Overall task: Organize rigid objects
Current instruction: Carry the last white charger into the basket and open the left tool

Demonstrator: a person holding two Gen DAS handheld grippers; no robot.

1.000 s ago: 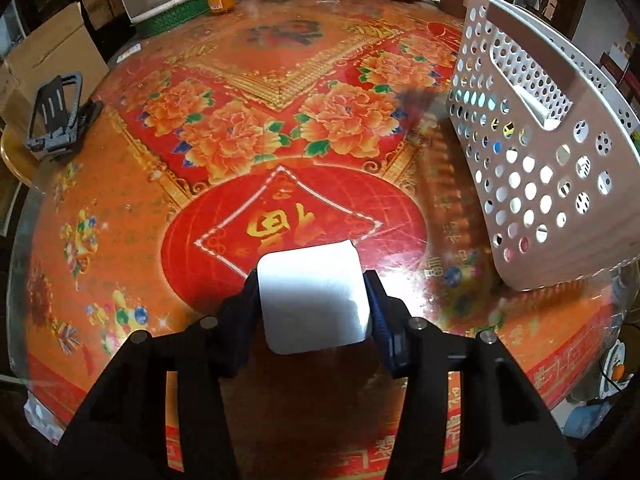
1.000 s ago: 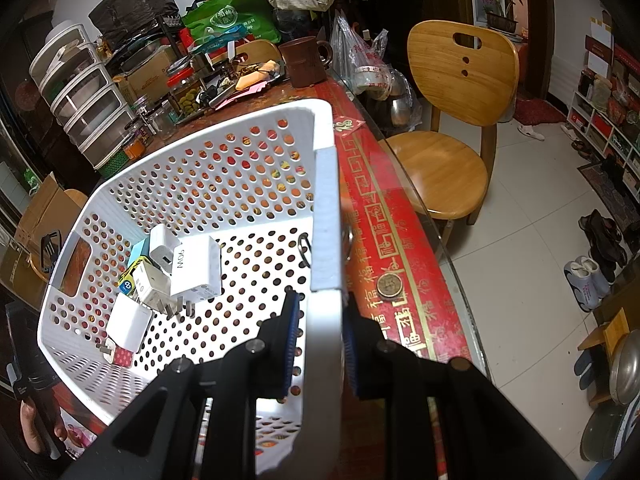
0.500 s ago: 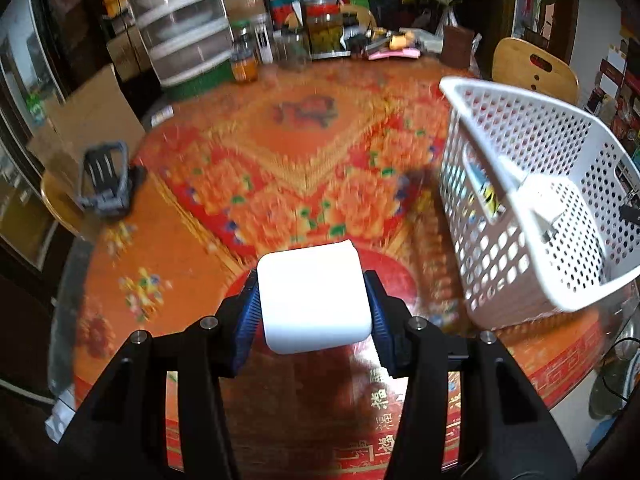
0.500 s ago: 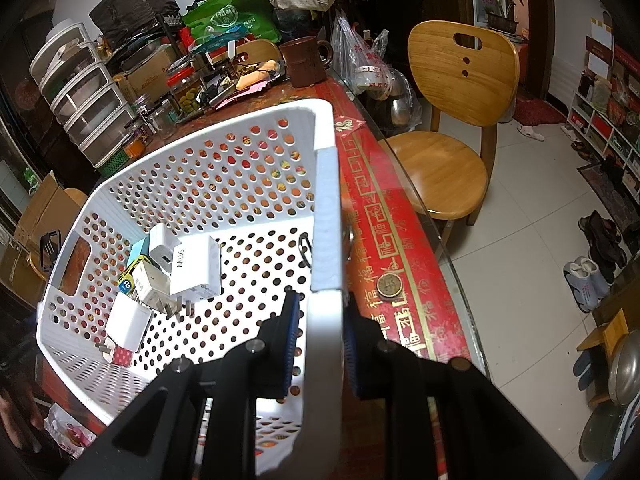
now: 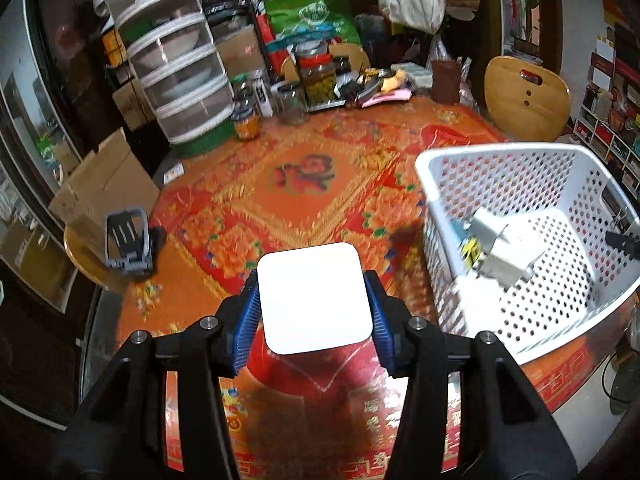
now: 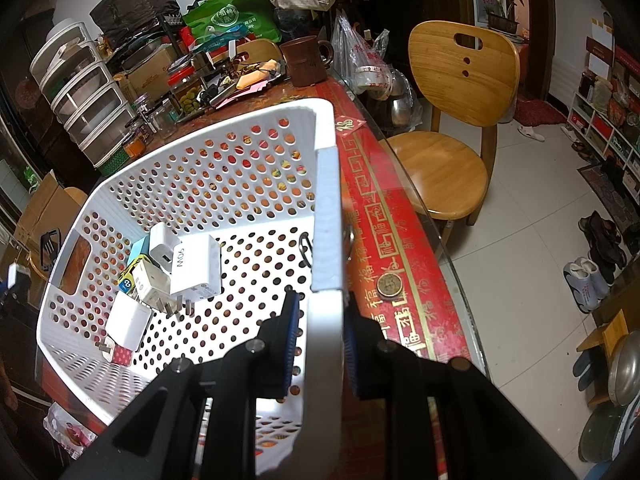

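Note:
My left gripper (image 5: 313,300) is shut on a white square block (image 5: 314,298), a charger-like cube held well above the red flowered table (image 5: 304,188). To its right stands the white perforated basket (image 5: 496,168) with several white chargers (image 5: 496,248) inside. In the right wrist view my right gripper (image 6: 320,340) is shut on the basket's near rim (image 6: 326,320), one blue pad inside and one outside the wall. Several white plug adapters (image 6: 180,268) lie in the basket's left corner.
A black folding stand (image 5: 128,240) lies at the table's left edge. Jars (image 5: 318,76), a stack of drawers (image 5: 176,80) and clutter line the far side. A wooden chair (image 6: 452,120) stands beside the table; a coin (image 6: 390,285) lies near the basket.
My left gripper has risen with the white block, so the table has dropped away and the basket's inside now shows. The right gripper and basket have stayed still.

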